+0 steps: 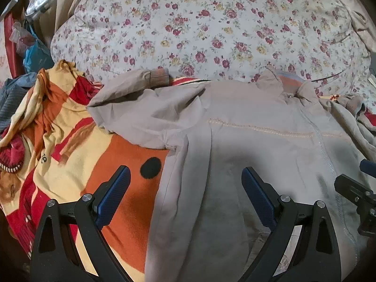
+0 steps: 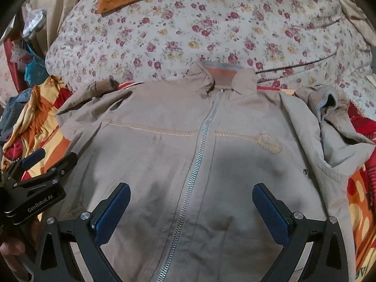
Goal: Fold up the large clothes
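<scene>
the tan jacket [image 2: 188, 155] lies face up and zipped on the blanket [image 1: 122, 188], collar toward the flowered quilt [image 2: 188, 35], its long axis running away from both grippers. the left gripper [image 1: 185, 188] hovers spread wide over its left side, nearer that sleeve [image 1: 131, 94]; the right gripper [image 2: 191, 204] hangs spread wide over the zipper [image 2: 199, 145], holding nothing.

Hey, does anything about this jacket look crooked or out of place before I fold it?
Yes. The jacket lies zipped and flat, but the sleeve on the image right is bunched up, its cuff curled near the shoulder.
</scene>
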`<state>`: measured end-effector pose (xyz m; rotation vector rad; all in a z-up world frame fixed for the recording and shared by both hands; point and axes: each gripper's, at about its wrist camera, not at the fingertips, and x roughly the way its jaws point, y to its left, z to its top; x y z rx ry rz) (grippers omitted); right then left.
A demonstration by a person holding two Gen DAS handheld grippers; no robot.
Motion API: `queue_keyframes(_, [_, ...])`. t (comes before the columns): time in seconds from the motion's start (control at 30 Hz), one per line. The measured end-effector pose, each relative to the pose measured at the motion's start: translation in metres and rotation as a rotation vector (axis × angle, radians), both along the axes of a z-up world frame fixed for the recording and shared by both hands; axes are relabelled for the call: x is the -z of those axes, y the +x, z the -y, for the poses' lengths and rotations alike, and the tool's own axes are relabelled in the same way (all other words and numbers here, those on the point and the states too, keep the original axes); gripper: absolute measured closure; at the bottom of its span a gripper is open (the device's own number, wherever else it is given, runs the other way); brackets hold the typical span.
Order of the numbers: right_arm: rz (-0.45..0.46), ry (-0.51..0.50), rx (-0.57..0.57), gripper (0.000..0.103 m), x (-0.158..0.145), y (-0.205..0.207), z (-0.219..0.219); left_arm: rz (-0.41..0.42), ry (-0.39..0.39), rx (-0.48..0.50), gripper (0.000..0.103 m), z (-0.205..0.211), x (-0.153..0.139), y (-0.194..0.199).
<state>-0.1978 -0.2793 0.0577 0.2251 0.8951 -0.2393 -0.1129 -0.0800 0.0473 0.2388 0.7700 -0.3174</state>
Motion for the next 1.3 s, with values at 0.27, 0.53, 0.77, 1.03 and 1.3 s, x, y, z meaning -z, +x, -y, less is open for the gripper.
queue_keyframes(0.27, [-0.003,0.025,0.018,0.0,0.003,0.001,0.004,-0.011,-0.01,-0.009,0.008,-0.002,0.002,0.002])
queue_keyframes(0.53, [-0.001,0.007,0.021,0.0,0.001,0.0,0.002,-0.012,-0.014,-0.02,0.008,-0.006,0.003,0.003])
queue_keyframes(0.77, [-0.006,0.027,0.036,0.0,0.003,0.0,0.003,-0.01,-0.015,-0.021,0.008,-0.007,0.002,0.003])
queue_keyframes(1.03, [-0.018,0.078,0.015,0.0,-0.003,0.004,0.0,-0.014,-0.009,-0.019,0.008,-0.005,0.003,0.004])
queue_keyframes(1.3, [0.028,0.161,0.009,0.0,-0.028,0.023,0.006,-0.044,-0.031,-0.05,0.008,-0.012,0.008,0.012])
